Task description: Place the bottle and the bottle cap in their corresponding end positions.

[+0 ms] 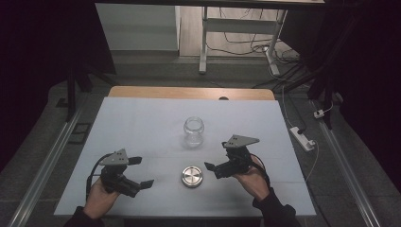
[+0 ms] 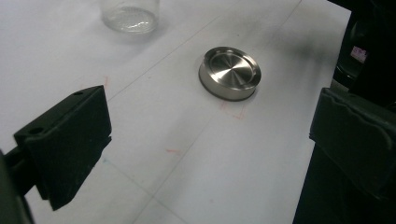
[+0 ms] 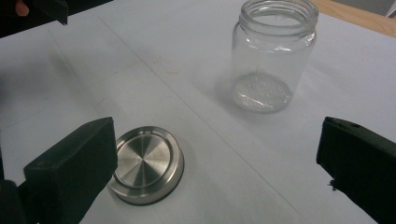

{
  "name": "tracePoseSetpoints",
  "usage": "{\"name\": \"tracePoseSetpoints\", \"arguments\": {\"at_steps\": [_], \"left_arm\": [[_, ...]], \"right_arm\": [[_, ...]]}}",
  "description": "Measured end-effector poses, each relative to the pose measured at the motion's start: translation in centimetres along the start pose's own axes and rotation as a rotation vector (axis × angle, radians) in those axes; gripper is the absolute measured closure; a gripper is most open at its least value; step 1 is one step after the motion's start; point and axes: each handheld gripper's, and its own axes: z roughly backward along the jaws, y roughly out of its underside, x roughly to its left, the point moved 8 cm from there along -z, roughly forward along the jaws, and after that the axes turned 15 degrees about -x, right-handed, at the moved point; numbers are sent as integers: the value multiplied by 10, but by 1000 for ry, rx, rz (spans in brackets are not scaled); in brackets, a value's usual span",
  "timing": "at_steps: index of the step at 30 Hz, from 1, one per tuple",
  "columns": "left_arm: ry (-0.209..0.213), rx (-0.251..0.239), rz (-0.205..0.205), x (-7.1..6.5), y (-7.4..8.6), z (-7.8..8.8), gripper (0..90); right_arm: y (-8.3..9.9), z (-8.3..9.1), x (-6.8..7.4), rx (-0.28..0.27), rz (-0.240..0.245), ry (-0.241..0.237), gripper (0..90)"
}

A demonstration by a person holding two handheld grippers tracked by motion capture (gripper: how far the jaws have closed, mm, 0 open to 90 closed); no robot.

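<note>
Presumably for capping, both grippers, left [image 1: 140,172] and right [image 1: 216,154], hang agape flanking the lid [image 1: 192,176], jar [image 1: 194,132] open behind.

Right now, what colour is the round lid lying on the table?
Silver, brushed metal lid; clearest in the right gripper view.

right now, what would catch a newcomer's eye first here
Probably the clear glass jar, upright and open-mouthed at the middle of the white table. Just nearer the person lies its round metal lid, flat and apart from the jar. The left gripper and right gripper flank the lid, both open and holding nothing.
</note>
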Motion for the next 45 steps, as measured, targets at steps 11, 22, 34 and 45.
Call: {"name": "tracePoseSetpoints", "arguments": {"at_steps": [11,22,34,45], "left_arm": [[-66,-17,23,7,10,24,0],[-146,-27,43,15,25,50,0],[-223,-21,81,23,45,72,0],[-294,-1,119,29,66,91,0]], "right_arm": [[6,31,-5,-31,-4,43,0],[27,64,-19,-22,-39,117,0],[54,105,-32,-2,-69,242,0],[81,132,-37,38,-110,302,0]]}}
